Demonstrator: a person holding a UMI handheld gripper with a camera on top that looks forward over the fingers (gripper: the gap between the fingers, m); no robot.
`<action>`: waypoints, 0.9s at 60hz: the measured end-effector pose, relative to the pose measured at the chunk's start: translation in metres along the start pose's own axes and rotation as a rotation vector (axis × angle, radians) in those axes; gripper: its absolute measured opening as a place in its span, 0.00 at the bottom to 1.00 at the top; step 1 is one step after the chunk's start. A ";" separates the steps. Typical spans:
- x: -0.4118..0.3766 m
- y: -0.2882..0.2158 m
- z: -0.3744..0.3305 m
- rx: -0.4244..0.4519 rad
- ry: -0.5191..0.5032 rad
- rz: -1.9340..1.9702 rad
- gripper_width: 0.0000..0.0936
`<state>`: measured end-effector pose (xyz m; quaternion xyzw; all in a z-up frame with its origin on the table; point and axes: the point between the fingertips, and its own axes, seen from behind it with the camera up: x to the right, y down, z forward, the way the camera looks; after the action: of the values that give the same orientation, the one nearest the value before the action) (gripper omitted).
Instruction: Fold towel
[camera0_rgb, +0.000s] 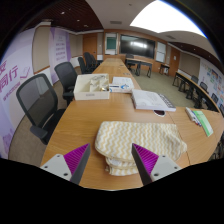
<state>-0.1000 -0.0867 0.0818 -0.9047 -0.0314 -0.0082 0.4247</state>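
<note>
The gripper (111, 163) is hanging open above the table (75, 125), and the towel (140, 143) is lying bunched between its fingers. No writing is readable.

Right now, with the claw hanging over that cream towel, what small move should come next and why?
Probably lower the open claw onto the near edge of the cream waffle-knit towel, which lies rumpled and unfolded on the long wooden table. The purple pads sit above the cloth, gripping nothing, so catching an edge seems the first step toward a fold.
</note>
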 end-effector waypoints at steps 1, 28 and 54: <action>-0.001 -0.001 0.009 -0.004 0.002 -0.005 0.91; 0.023 0.025 0.112 -0.106 0.037 -0.103 0.18; -0.066 -0.074 0.009 -0.020 -0.396 0.146 0.07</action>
<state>-0.1706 -0.0354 0.1300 -0.8928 -0.0486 0.2001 0.4006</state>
